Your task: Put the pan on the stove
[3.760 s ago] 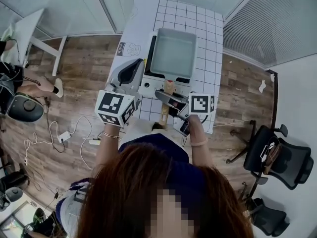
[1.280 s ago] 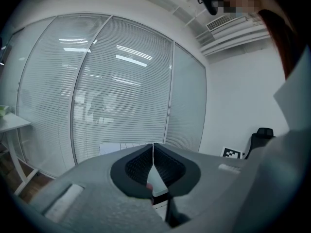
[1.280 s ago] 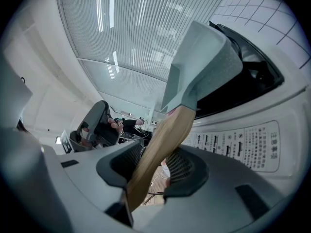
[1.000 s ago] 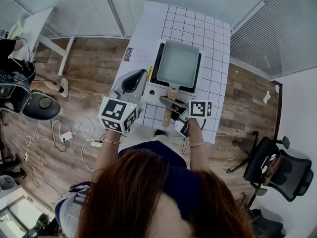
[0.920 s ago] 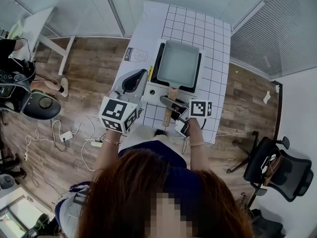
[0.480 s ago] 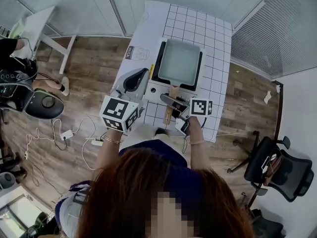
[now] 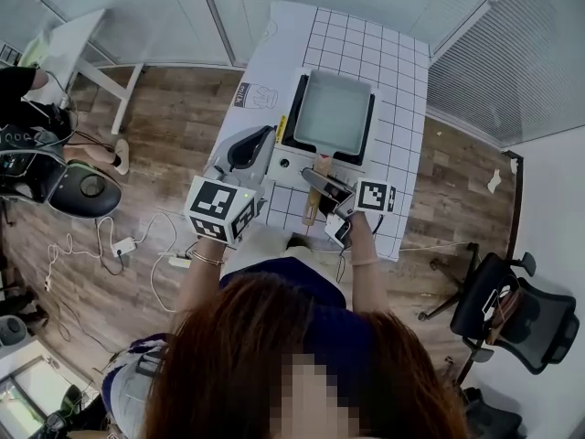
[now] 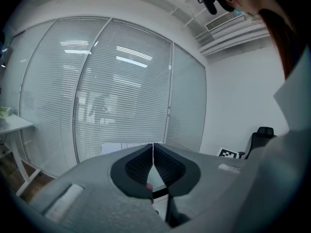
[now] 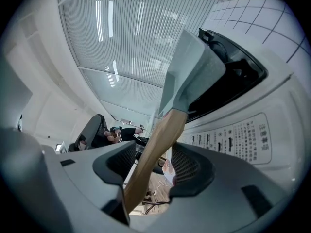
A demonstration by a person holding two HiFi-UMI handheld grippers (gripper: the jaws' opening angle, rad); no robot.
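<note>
Jaws on the left gripper (image 8: 153, 152) are closed, pad against pad, with nothing between them. Left gripper view otherwise gives me only window blinds (image 8: 121, 91) ahead, a white wall to the right, and a dark chair (image 8: 260, 135) low at the right edge.

Right gripper view: right gripper (image 9: 154, 148) has its jaws spread wide and they have just been opening. The pan's wooden handle (image 9: 163, 130) runs between them. It sits close along the left pad, with a clear gap to the right pad, so I see no clamp on it. Beyond the handle is the pale square pan (image 9: 192, 72), resting on the black top of the white stove (image 9: 243, 140). The stove's front face carries printed labels, too small to read.

Head view: the pan sits on the stove at the near end of the white gridded table (image 7: 402, 62), handle pointing toward the near edge. The right gripper is at the handle, just near of the stove's front. The left gripper hangs beside the stove's left side, off the pan. Marker cubes (image 7: 218, 210) show on both grippers. The floor is wood, with cables (image 7: 119, 245) at left and an office chair (image 7: 512, 300) at right. A seated person (image 7: 27, 90) is at the far left.
</note>
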